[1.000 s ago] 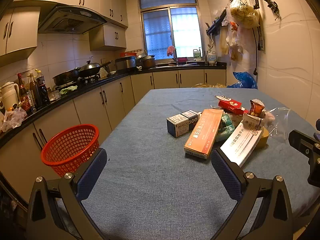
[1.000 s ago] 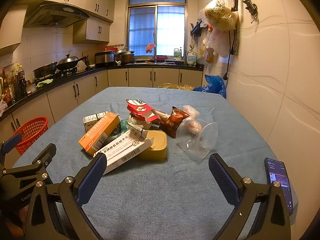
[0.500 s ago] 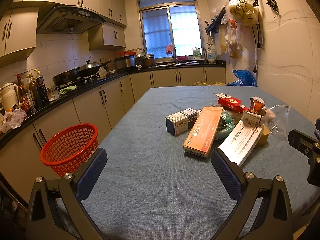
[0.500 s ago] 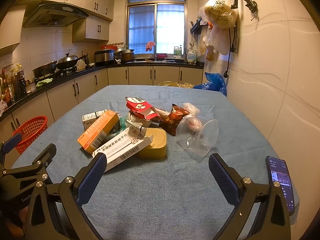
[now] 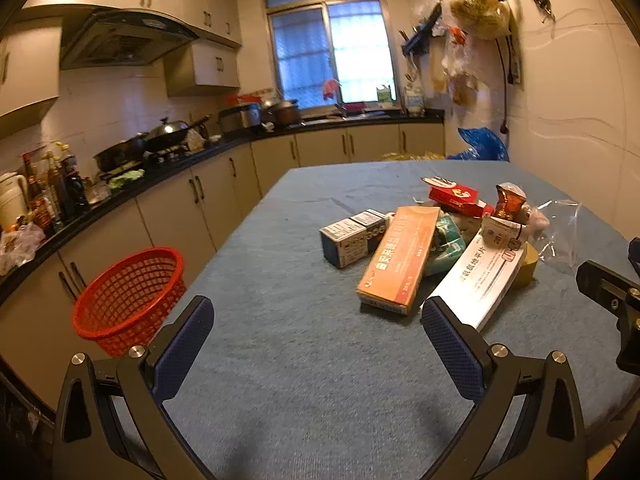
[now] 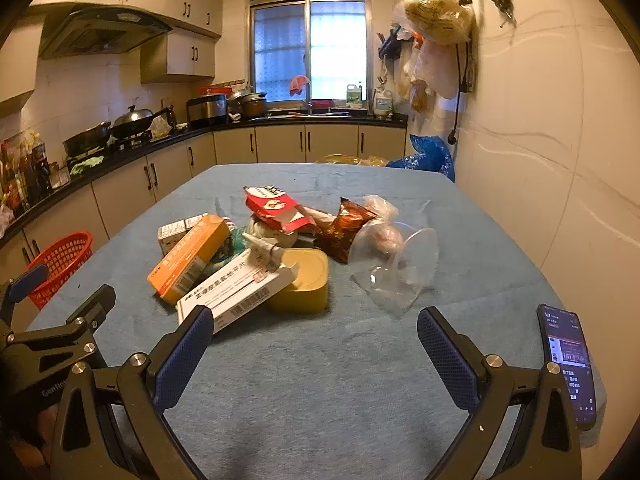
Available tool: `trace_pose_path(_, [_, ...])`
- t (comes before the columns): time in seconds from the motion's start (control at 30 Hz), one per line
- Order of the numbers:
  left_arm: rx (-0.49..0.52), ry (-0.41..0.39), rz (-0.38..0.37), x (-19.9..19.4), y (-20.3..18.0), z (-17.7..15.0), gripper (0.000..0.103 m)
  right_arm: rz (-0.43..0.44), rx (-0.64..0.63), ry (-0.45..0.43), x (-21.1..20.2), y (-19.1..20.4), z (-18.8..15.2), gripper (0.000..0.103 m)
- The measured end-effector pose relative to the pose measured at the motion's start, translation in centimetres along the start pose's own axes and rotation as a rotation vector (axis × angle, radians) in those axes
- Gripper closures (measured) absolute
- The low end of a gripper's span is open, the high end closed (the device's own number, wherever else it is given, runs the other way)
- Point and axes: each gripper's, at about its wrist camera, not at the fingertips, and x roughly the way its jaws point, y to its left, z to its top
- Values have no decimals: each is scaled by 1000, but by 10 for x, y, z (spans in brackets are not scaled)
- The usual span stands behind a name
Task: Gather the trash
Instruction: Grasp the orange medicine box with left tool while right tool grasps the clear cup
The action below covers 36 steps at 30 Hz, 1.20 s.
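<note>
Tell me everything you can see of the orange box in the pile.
The orange box is a long, flat carton, seemingly cardboard, with white print on its top face and a pale side panel. It looks closed and undamaged. It lies tilted at the pile's left edge, resting partly on a small blue-and-white box and beside a white box.

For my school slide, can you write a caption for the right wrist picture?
Open right gripper faces a trash pile on the blue table, red basket at left.
</note>
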Motion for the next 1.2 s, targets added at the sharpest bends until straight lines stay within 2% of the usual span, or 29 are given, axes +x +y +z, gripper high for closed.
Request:
trace_pose_path(0.3, [21,157,-132,50,-4,34,0,25,76,30,11,-33,11,0])
trace_pose_path(0.43, [51,221,-161,78,-17,40,0,42,96,41,15,-48,16,2])
trace_pose_path(0.5, [67,251,-157,93,-21,41,5,42,115,46,18,-58,18,2])
trace_pose_path(0.57, [66,275,-160,103,-23,42,14,44,144,60,24,-70,22,3])
trace_pose_path(0.67, [42,333,-208,120,-24,44,23,60,185,93,36,-82,26,8])
trace_pose_path(0.8, [23,373,-245,133,-24,46,23,82,250,130,55,-99,32,11])
trace_pose_path(0.83, [16,382,-251,136,-24,46,27,83,262,134,57,-101,33,14])
trace_pose_path(0.87, [11,389,-258,138,-24,46,37,85,273,139,62,-103,34,18])
trace_pose_path(0.97, [-4,394,-285,140,-25,46,53,98,287,156,75,-105,39,31])
trace_pose_path(1.03, [6,382,-281,138,-28,48,56,104,293,162,81,-104,41,34])
trace_pose_path(1.1, [14,368,-274,136,-31,49,57,105,289,169,88,-101,42,48])
trace_pose_path(1.17, [16,361,-277,135,-32,50,57,112,286,183,95,-100,40,67])
trace_pose_path(1.2, [12,358,-277,135,-31,50,57,109,287,195,98,-100,40,71])
